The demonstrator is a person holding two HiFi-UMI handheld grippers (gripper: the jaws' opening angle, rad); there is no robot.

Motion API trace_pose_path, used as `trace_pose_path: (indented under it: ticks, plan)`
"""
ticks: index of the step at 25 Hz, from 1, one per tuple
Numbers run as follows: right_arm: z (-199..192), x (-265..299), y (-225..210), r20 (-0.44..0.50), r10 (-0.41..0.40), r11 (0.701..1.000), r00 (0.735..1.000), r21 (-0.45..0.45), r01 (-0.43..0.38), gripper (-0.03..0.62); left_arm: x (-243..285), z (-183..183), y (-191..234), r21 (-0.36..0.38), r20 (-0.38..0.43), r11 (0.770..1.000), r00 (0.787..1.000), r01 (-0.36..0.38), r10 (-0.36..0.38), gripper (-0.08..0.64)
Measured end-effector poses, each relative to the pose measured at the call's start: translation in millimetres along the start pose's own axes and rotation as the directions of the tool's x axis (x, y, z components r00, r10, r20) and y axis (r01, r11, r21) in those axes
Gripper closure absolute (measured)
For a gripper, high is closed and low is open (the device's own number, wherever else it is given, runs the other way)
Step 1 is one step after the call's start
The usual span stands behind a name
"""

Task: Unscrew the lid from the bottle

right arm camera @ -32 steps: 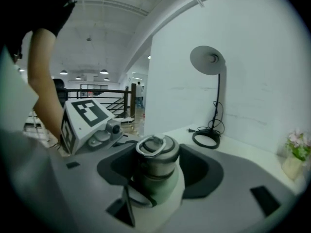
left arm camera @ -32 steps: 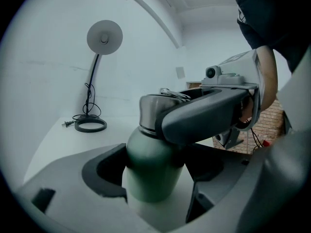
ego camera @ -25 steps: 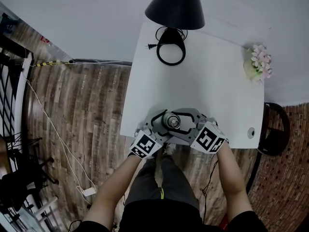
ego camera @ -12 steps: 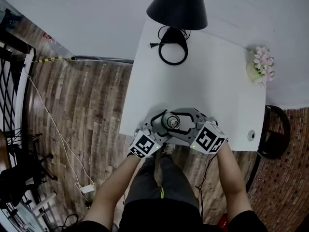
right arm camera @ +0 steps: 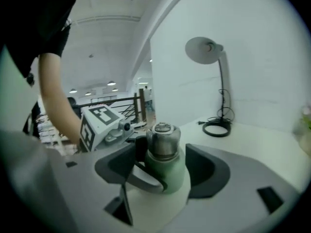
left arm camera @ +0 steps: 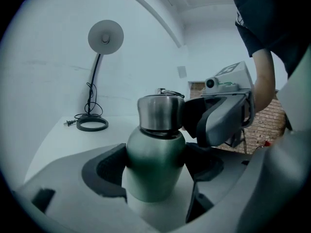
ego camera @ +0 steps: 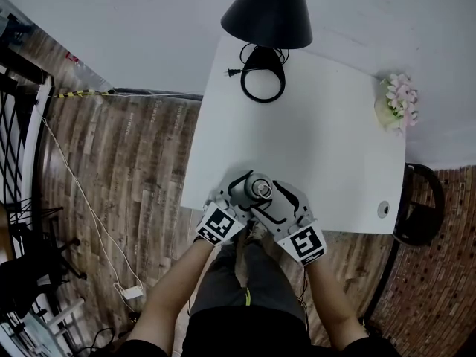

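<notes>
A green bottle (left arm camera: 155, 164) with a steel lid (left arm camera: 160, 113) stands upright near the front edge of the white table (ego camera: 320, 140). My left gripper (left arm camera: 155, 176) is shut on the bottle's green body, one pad on each side. In the right gripper view the lid (right arm camera: 163, 140) sits between the jaws of my right gripper (right arm camera: 165, 159), which are opening; a gap shows between the right-hand pad and the lid. From the head view the bottle (ego camera: 258, 189) is seen top-down, with the left gripper (ego camera: 247, 190) and the right gripper (ego camera: 271, 198) around it.
A black lamp (ego camera: 268, 10) stands at the table's far edge, its ring base and cord (ego camera: 262, 76) on the tabletop. A small bunch of pink flowers (ego camera: 398, 99) sits at the far right corner. A dark stool (ego camera: 420, 207) stands right of the table. Wooden floor lies to the left.
My right gripper has swung from the bottle's right side toward the near side, its marker cube now closer to the person, and its jaws have widened off the lid. The left gripper and bottle stayed put.
</notes>
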State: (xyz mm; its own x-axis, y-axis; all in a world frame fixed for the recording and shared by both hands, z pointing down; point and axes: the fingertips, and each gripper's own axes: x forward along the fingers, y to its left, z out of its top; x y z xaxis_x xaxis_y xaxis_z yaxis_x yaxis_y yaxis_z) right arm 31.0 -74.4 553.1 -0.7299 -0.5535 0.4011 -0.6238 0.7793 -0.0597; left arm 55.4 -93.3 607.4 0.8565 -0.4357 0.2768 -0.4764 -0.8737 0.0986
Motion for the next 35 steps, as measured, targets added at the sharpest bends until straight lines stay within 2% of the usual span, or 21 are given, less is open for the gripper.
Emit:
trace_pose_path:
  ticks: [3, 7, 11, 13, 15, 18, 22, 24, 26, 28, 31, 33, 35]
  plan:
    - [6, 2, 1, 0.044, -0.198, 0.978, 0.979, 0.079, 0.194, 0.291, 0, -1, 1, -0.001, 0.004, 1.0, 1.0, -0.011, 0.011, 0.176]
    - [17, 10, -5, 0.067, -0.316, 0.946, 0.946, 0.105, 0.308, 0.291, 2, -1, 0, -0.007, 0.002, 1.0, 1.0, -0.019, 0.019, 0.176]
    - [24, 16, -19, 0.061, -0.349, 0.935, 0.935, 0.094, 0.343, 0.291, 0, -1, 0, -0.005, 0.003, 1.0, 1.0, -0.021, 0.021, 0.176]
    - [26, 19, -20, 0.055, -0.34, 0.939, 0.939, 0.064, 0.337, 0.296, 0, -1, 0, -0.007, 0.006, 1.0, 1.0, -0.022, 0.022, 0.175]
    - [28, 20, -19, 0.055, -0.324, 0.946, 0.944, 0.048, 0.322, 0.327, 1, -1, 0, -0.008, 0.007, 1.0, 1.0, -0.022, 0.022, 0.175]
    - [25, 20, -17, 0.054, -0.289, 0.957, 0.956, 0.041, 0.287, 0.327, 1, -1, 0, -0.009, 0.007, 1.0, 1.0, -0.021, 0.021, 0.176]
    - [21, 22, -10, 0.059, -0.168, 0.986, 0.984, 0.024, 0.167, 0.327, -1, -1, 0, -0.013, 0.009, 1.0, 1.0, -0.022, 0.022, 0.175]
    - [22, 24, -6, 0.053, -0.058, 0.998, 0.997, -0.031, 0.06, 0.327, -1, -1, 1, -0.015, 0.01, 1.0, 1.0, -0.024, 0.024, 0.175]
    - [22, 25, -2, 0.021, 0.083, 0.992, 0.996, -0.095, -0.08, 0.327, 0, 0, 1, -0.017, 0.01, 1.0, 1.0, -0.026, 0.026, 0.175]
    - [18, 24, 2, -0.052, 0.237, 0.958, 0.97, -0.15, -0.242, 0.327, 1, -1, 1, -0.019, 0.01, 0.999, 1.0, -0.027, 0.027, 0.175]
    - [14, 23, 7, -0.158, 0.422, 0.881, 0.892, -0.16, -0.445, 0.327, 1, -1, 1, -0.022, 0.011, 0.999, 0.999, -0.03, 0.03, 0.175]
    - [13, 23, 10, -0.211, 0.489, 0.835, 0.847, -0.168, -0.524, 0.327, 1, -1, 1, -0.022, 0.011, 0.999, 0.999, -0.03, 0.03, 0.175]
    - [13, 22, 11, -0.241, 0.508, 0.813, 0.827, -0.184, -0.553, 0.327, 2, -1, 1, -0.023, 0.011, 0.999, 0.999, -0.03, 0.031, 0.175]
